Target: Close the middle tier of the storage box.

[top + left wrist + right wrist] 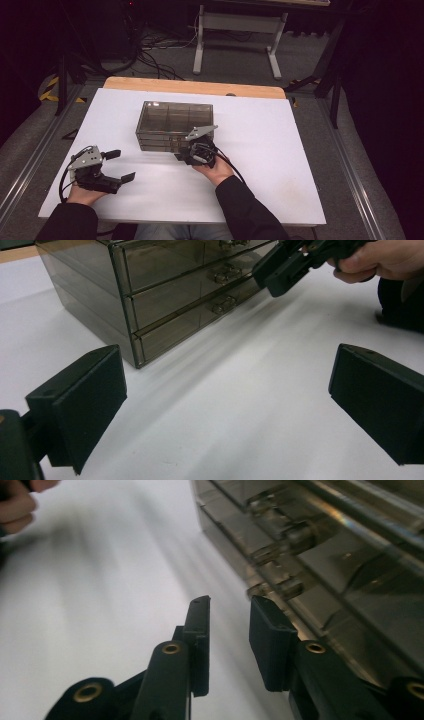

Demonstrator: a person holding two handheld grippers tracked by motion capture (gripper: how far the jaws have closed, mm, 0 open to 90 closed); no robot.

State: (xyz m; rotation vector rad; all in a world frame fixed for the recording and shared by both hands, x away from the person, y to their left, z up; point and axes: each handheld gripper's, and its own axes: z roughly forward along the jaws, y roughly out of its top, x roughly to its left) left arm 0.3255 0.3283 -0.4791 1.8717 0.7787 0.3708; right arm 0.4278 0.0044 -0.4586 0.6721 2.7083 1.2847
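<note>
My right gripper (186,151) sits at the front of the smoky clear drawer box (175,120) mid-table, jaws a narrow gap apart and holding nothing. It looks like light, slick, brittle plastic, so I'd pinch a small drawer knob (287,587). My left gripper (120,165) rests wide open, empty.

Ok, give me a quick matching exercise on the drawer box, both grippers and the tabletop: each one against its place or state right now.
Things:
1. drawer box
2. left gripper
3. right gripper
4. white tabletop

States:
A. jaws wide apart, nothing between them
B. bears everything, with a wooden far edge
C. smoky clear plastic, three drawers shut
D. jaws slightly apart at the drawer handles

Pairs: 1-C, 2-A, 3-D, 4-B
</note>
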